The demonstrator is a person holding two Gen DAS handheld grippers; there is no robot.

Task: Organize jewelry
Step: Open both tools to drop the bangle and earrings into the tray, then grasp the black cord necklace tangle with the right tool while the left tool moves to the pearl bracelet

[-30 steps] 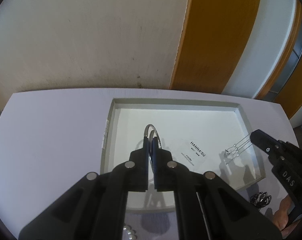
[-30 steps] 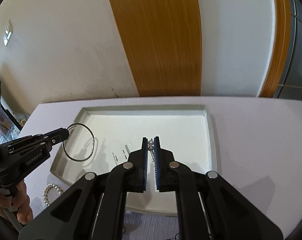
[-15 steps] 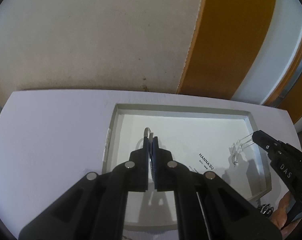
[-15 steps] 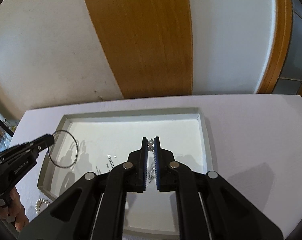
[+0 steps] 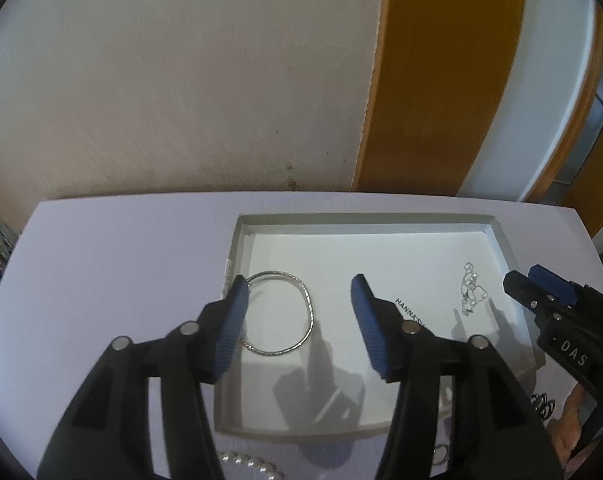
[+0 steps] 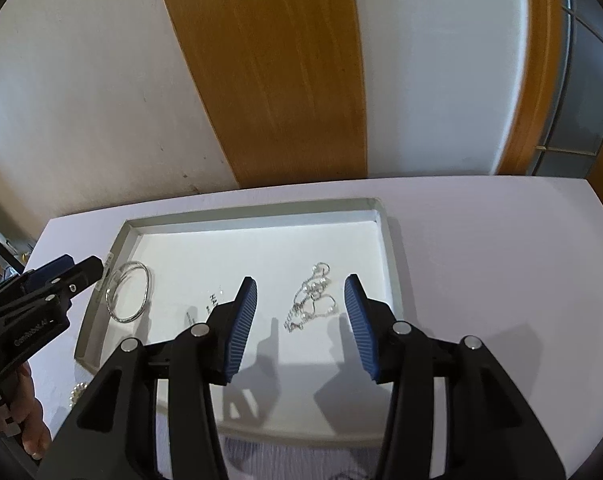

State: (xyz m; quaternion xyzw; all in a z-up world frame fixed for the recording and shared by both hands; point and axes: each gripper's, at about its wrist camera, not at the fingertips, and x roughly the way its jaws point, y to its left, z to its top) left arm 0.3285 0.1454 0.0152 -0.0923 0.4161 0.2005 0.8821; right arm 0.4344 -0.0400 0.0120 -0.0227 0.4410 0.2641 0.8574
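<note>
Your bangle (image 5: 280, 313) and chain (image 6: 311, 298) have dropped from the pinch onto the floor of the tray (image 5: 497, 232) — bangle by its left wall, chain toward its right wall. Your left gripper (image 5: 297, 312) and right gripper (image 6: 300, 304) have just been opening; both jaws stand apart, holding nothing.

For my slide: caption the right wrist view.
Open right gripper above silver chain lying in white tray.

Home interior: scuffed off-white wall (image 5: 181, 80), wooden door (image 6: 273, 72) with frame, white table (image 6: 481, 240) holding a shallow jewelry tray (image 5: 497, 232), glazed panel (image 6: 589, 80) at right.
</note>
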